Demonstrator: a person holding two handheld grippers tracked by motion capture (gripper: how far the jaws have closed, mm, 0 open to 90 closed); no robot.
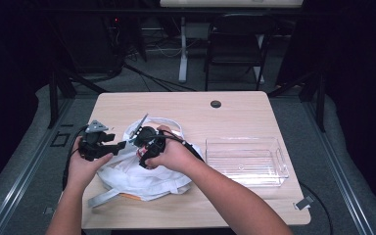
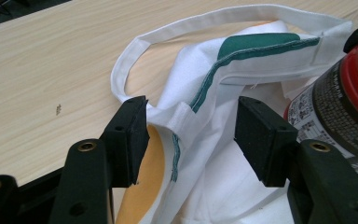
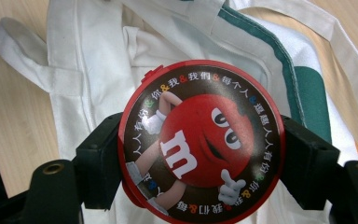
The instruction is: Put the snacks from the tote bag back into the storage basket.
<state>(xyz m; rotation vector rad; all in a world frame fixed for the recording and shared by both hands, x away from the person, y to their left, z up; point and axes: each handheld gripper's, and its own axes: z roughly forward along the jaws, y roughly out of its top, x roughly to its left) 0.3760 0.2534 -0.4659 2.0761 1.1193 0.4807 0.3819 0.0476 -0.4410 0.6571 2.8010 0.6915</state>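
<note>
Both tongs work over the white bag (image 1: pixel 142 174). My right tongs (image 3: pixel 200 154) clamp a red-lidded candy tub (image 3: pixel 200 140). At nine o'clock, my left tongs (image 2: pixel 191 135) gape around the bag's hem.

Your left gripper (image 1: pixel 119 145) and right gripper (image 1: pixel 144 159): black two-jaw tools with brass-ringed screw holes, blocky pads, grey three-cornered top plates, trailing black cables; forearms bare.

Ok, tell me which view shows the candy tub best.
The right gripper view: the tub's red printed lid faces the camera, clamped between the jaws. The left gripper view shows its side at the right edge; the high view shows no clear sight of it.
</note>
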